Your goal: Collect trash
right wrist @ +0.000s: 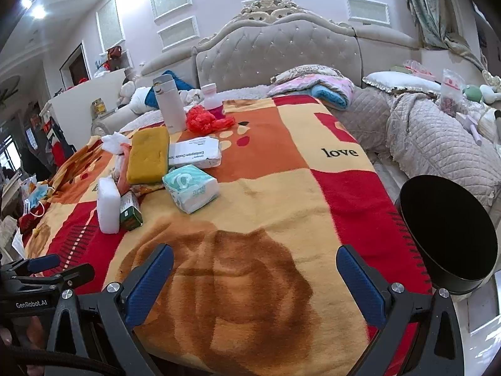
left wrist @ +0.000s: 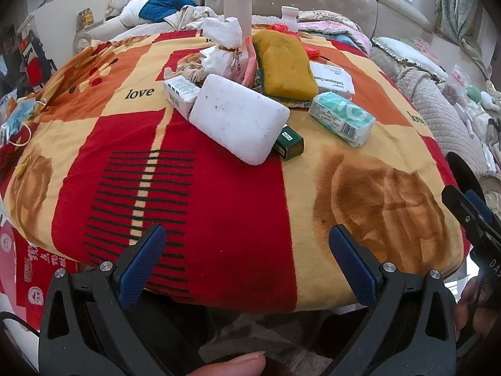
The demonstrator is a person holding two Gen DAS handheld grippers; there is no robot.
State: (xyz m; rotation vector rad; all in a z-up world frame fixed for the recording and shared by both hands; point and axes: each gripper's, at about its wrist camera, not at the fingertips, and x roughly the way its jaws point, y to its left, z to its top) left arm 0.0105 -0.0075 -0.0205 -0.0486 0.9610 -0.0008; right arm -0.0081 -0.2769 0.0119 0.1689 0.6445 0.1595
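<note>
A pile of clutter lies mid-blanket: a white foam block (left wrist: 239, 122), a yellow sponge (left wrist: 285, 64), crumpled tissue (left wrist: 224, 47), a small green box (left wrist: 289, 142), a white medicine box (left wrist: 181, 92), a teal tissue pack (left wrist: 341, 117) and a flat white carton (left wrist: 333, 78). My left gripper (left wrist: 247, 260) is open over the blanket's near edge, well short of the pile. My right gripper (right wrist: 255, 279) is open too, above the brown flower pattern. From the right wrist I see the sponge (right wrist: 147, 155), tissue pack (right wrist: 191, 188), foam block (right wrist: 108, 205) and a red plastic bag (right wrist: 205, 120).
A red, yellow and orange blanket (left wrist: 219, 194) covers the surface. A white flask (right wrist: 169, 106) and a small bottle (right wrist: 211, 95) stand at the back. A black round bin (right wrist: 447, 235) sits at the right edge. Face masks (left wrist: 18, 119) lie far left. A bed with pillows lies behind.
</note>
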